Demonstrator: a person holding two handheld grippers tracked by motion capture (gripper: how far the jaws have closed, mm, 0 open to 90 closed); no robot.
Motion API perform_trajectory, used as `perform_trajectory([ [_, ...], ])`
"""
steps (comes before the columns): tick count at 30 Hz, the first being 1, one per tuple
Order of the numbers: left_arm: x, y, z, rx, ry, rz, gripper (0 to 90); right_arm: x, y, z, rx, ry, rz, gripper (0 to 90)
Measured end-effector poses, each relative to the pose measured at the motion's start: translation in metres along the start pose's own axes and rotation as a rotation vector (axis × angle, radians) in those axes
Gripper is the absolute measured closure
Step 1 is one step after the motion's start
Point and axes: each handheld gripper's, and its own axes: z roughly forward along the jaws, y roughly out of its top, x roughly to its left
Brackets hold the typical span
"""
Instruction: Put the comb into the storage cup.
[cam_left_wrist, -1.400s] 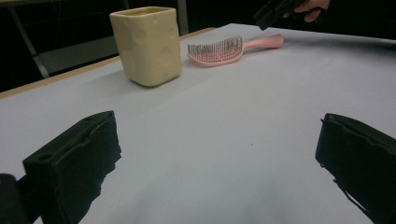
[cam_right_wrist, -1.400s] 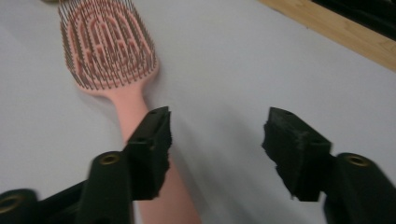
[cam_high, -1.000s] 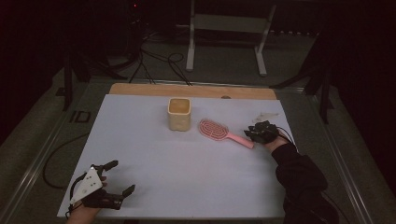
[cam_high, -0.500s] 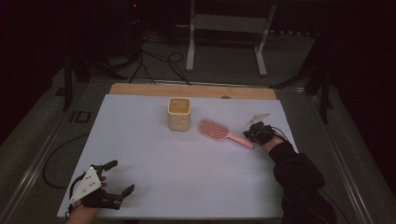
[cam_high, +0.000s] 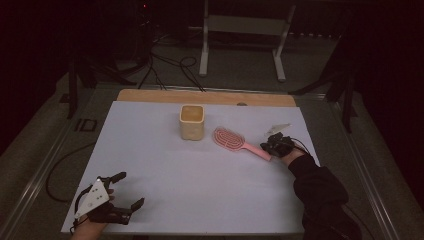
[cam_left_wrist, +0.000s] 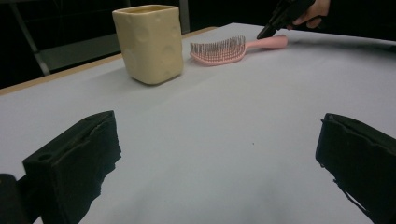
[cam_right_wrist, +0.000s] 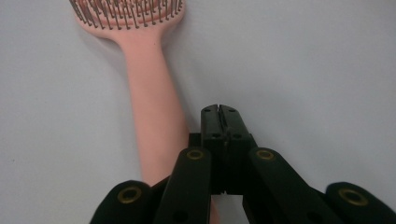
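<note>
So the right gripper (cam_high: 270, 145) is sitting at the far right of the white table (cam_high: 210, 200), right by the handle end of the pink hairbrush (cam_high: 235, 142). In the right gripper view its two black jaws are pressed flat together with nothing between them, and the brush handle (cam_right_wrist: 156, 116) runs alongside them on their left, so the jaws are beside the handle rather than around it (whether the side of the jaw actually touches the handle, I can't tell from that angle). The jaws have just finished closing, and they closed on air, not on the brush. The brush itself lies flat on the table with its bristles up, head pointing toward the cream square cup (cam_high: 192, 121), which stands upright just to the left of it and a little apart. From the left gripper view you can see the same thing farther off: the right gripper's tip (cam_left_wrist: 271, 29) comes down at the handle end while the brush (cam_left_wrist: 233, 46) rests on the table next to the cup (cam_left_wrist: 149, 42). The left gripper (cam_high: 127, 190) is way over at the near left corner of the table, well apart from everything, jaws spread wide with nothing but bare table between them.
</note>
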Motion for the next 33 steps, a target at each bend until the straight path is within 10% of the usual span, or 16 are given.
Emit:
perform_trajectory([
  [33,0.0,0.0,0.0,0.0,0.002,0.0,0.0,0.046,-0.005,-0.016,0.006,0.039,-0.053,90.0],
])
